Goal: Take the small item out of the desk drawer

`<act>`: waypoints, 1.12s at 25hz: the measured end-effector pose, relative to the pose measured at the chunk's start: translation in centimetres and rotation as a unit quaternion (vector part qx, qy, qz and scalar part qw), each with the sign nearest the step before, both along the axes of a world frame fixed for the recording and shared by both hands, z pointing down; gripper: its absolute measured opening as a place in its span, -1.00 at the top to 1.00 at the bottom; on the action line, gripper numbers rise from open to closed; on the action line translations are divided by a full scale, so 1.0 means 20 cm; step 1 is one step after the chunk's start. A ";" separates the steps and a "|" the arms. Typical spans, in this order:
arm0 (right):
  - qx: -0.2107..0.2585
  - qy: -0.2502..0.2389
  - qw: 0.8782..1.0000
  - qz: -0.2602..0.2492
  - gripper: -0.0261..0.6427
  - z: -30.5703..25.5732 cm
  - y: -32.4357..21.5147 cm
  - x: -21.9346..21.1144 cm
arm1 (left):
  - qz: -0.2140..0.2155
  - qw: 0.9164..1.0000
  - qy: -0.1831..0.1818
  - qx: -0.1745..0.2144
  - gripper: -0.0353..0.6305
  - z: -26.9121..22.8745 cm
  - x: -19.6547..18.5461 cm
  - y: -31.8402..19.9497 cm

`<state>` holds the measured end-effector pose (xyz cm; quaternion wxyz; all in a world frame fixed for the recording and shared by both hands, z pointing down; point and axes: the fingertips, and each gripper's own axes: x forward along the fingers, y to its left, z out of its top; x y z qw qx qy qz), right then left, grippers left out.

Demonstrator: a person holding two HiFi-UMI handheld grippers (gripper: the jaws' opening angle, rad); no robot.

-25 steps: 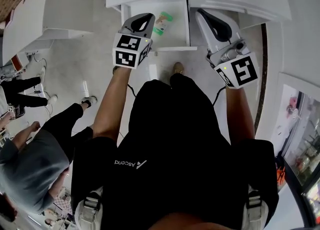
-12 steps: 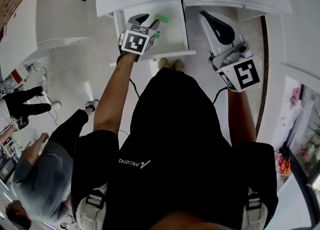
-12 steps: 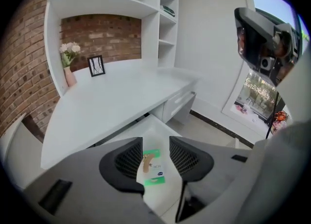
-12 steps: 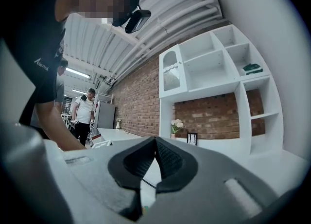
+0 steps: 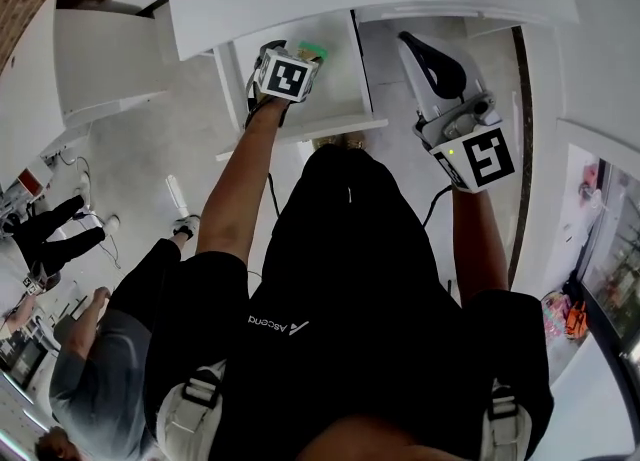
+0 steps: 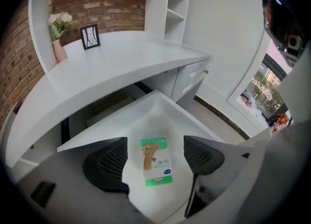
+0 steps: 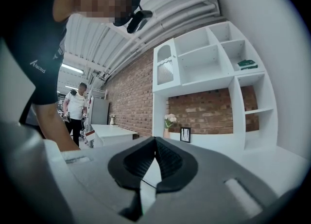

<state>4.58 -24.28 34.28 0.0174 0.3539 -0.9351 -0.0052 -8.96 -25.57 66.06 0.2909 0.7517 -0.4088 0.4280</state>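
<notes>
Currently the packet (image 6: pixel 156 165), green-edged with a plaster printed on it, lies flat on the floor of the open drawer (image 6: pixel 160 109), toward its far end as the head view has it. It is not yet lifted.

Change noted: the left gripper (image 6: pixel 156 156) has come forward from the drawer's near edge and now hangs over the drawer. Its jaws, shut a second ago, are opening. The packet shows between the pads, but neither pad touches it.

Judgement: the approach is complete and the grasp is next. A flat packet on a smooth drawer floor offers little edge and may slide instead of lifting.

The right gripper (image 7: pixel 154 162) is held off to the right, apart from the drawer, jaws closed on nothing.

Surface: the drawer is white and bare apart from the packet. The white desk (image 6: pixel 112 62) above it carries a vase (image 6: pixel 58 41) of flowers and a small frame (image 6: pixel 90 37).

Room: a brick wall (image 6: pixel 97 4) backs the desk and white shelves (image 6: pixel 177 4) stand beside it. The floor (image 5: pixel 150 149) is pale. Bystanders (image 5: pixel 95 369) stand well to the left.
</notes>
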 end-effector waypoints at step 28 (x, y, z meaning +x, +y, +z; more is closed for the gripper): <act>-0.081 0.022 0.995 0.044 0.91 0.36 -0.16 0.12 | -0.029 0.994 -0.048 -0.098 -0.26 0.66 0.02 -0.01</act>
